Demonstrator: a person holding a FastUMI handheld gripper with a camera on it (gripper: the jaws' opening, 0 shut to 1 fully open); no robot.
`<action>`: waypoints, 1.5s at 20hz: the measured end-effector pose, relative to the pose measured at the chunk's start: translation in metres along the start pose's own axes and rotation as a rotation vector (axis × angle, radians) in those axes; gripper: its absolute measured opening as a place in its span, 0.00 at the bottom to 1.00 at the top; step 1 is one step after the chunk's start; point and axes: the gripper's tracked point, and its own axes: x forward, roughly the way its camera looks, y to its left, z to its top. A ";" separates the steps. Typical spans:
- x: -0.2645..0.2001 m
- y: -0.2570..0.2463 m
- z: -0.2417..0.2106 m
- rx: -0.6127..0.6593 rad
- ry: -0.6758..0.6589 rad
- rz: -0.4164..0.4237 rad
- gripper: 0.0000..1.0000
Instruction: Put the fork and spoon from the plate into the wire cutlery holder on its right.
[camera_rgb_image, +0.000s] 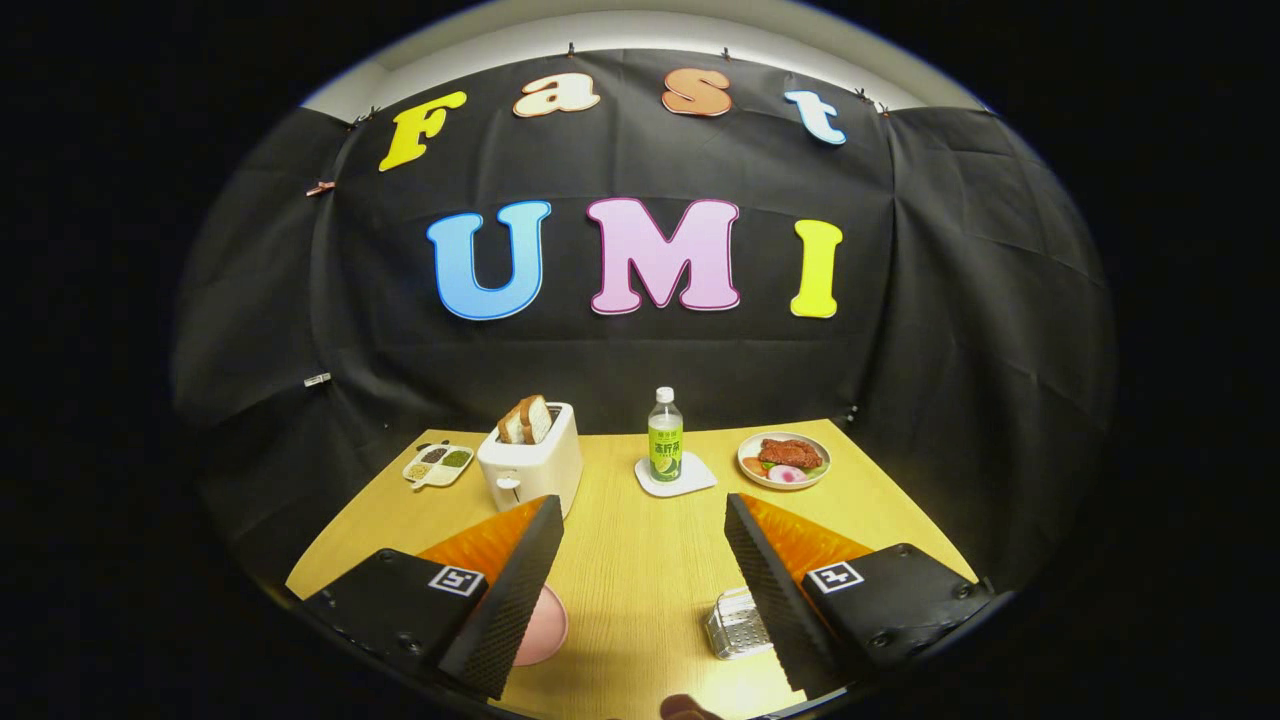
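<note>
A wooden table (640, 560) fills the lower middle of the frame. The gripper (640, 520) hangs above it with fingers spread wide, holding nothing. Under the left finger, lower left, a pink plate (545, 628) peeks out; the fork and spoon on it are hidden. Beside the right finger, lower right, stands the wire holder (738, 623). Beyond the fingers, left to right across the middle: a divided dish (438, 464), a white toaster (532, 466) with bread (526, 420), a green-labelled bottle (665, 436) on a coaster (676, 476), and a food plate (784, 460).
</note>
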 end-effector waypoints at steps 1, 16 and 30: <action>0.002 0.003 -0.002 0.000 0.006 0.008 1.00; 0.026 0.092 -0.127 -0.077 0.405 0.188 1.00; 0.036 0.140 -0.278 -0.191 0.815 0.234 0.90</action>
